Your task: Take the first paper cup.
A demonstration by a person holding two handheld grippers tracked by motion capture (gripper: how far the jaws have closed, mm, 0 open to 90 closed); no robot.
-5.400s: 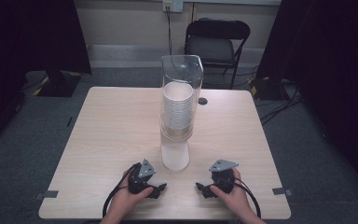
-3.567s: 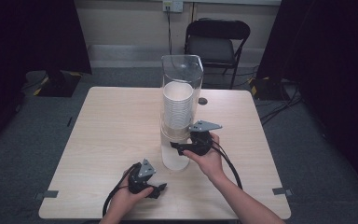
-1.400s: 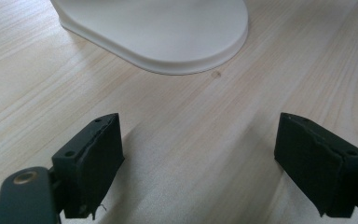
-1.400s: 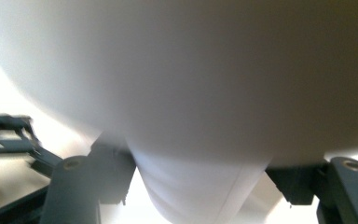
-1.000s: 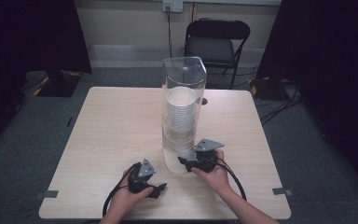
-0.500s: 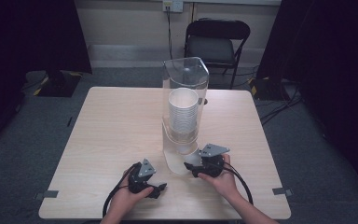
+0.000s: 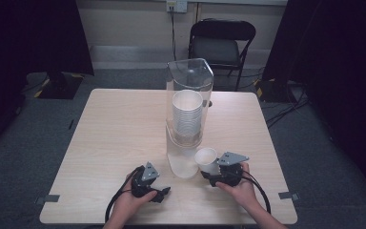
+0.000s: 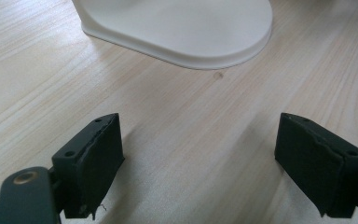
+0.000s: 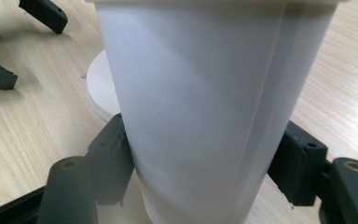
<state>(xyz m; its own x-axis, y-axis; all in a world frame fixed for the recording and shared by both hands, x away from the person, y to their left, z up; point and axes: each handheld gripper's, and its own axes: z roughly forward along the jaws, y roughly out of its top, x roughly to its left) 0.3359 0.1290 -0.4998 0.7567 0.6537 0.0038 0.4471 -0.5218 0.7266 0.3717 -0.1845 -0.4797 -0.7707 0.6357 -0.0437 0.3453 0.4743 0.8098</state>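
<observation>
Paper cup (image 7: 206, 159), plain white with no print or label readable on it, sits between the jaws of the right tool (image 7: 213, 170), just to the right of the cup dispenser's white base (image 7: 183, 165) near the front edge of the table (image 7: 119, 129). In the high view the cup tilts, its open mouth turned up and to the left. In the right gripper view the cup's wall (image 9: 200, 107) runs up between the two black pads (image 9: 114, 154), which press its lower sides; the jaws have just been opening slightly, yet the cup remains gripped as far as this close view lets one judge. The right hand (image 7: 238, 186) lies low over the table behind the tool, forearm coming in from the bottom edge.

The left tool (image 7: 159, 192) rests near the table's front, left of the dispenser base, with the left hand (image 7: 133, 202) wrapped round its body. Its jaws stand wide apart with bare wood between them in the left gripper view, the rounded white base (image 8: 182, 28) lying ahead.

A stack of white cups (image 7: 187, 114) stands inside the clear dispenser tube (image 7: 189, 78). No writing is legible on it.
</observation>
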